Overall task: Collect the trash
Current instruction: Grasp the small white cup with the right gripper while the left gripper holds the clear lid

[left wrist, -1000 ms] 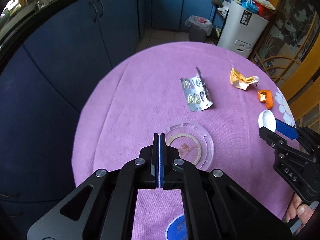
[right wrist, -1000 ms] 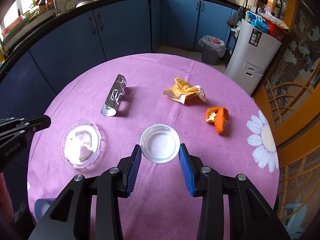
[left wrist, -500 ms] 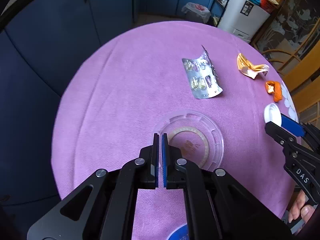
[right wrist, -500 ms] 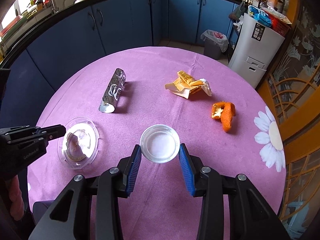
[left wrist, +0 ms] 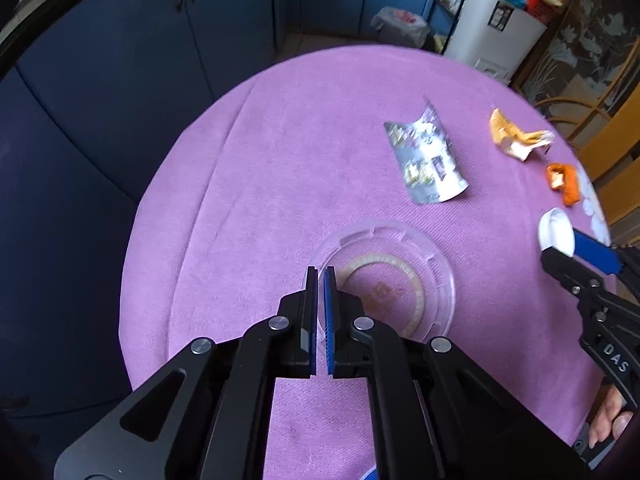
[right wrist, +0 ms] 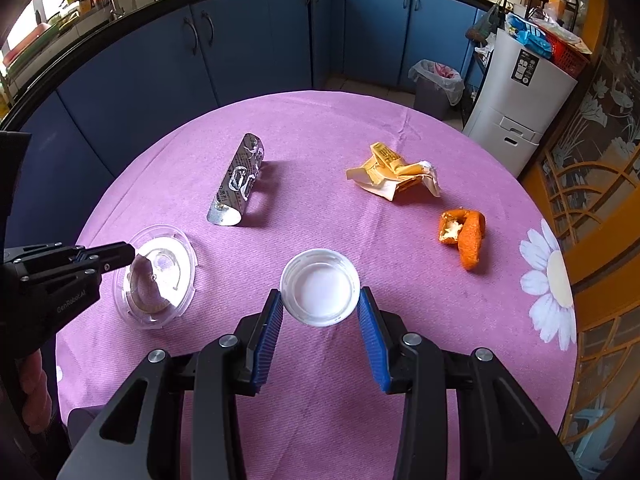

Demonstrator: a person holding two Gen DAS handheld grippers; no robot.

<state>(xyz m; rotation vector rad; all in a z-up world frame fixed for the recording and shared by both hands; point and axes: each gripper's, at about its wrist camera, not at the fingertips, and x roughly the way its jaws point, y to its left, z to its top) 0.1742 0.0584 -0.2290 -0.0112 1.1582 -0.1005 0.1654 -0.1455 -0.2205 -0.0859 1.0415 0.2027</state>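
Note:
My right gripper (right wrist: 320, 300) is shut on a white plastic lid (right wrist: 319, 287), held above the purple tablecloth (right wrist: 320, 152); the lid also shows in the left wrist view (left wrist: 555, 231). My left gripper (left wrist: 320, 276) is slightly open, its jaws a narrow gap apart over the near rim of a clear round lid (left wrist: 388, 276) lying flat on the cloth; it also shows in the right wrist view (right wrist: 158, 276). A silver blister pack (right wrist: 238, 182), a crumpled yellow wrapper (right wrist: 394, 172) and an orange peel (right wrist: 464, 234) lie further back.
Blue cabinets (right wrist: 256, 40) curve behind the round table. A small bin with a bag (right wrist: 436, 80) and a white appliance (right wrist: 520, 92) stand on the floor beyond. A blue round object (left wrist: 372, 474) peeks out at the table's near edge.
My left gripper has moved forward over the clear lid's near rim and its jaws have parted slightly. My right gripper keeps holding the white lid in place.

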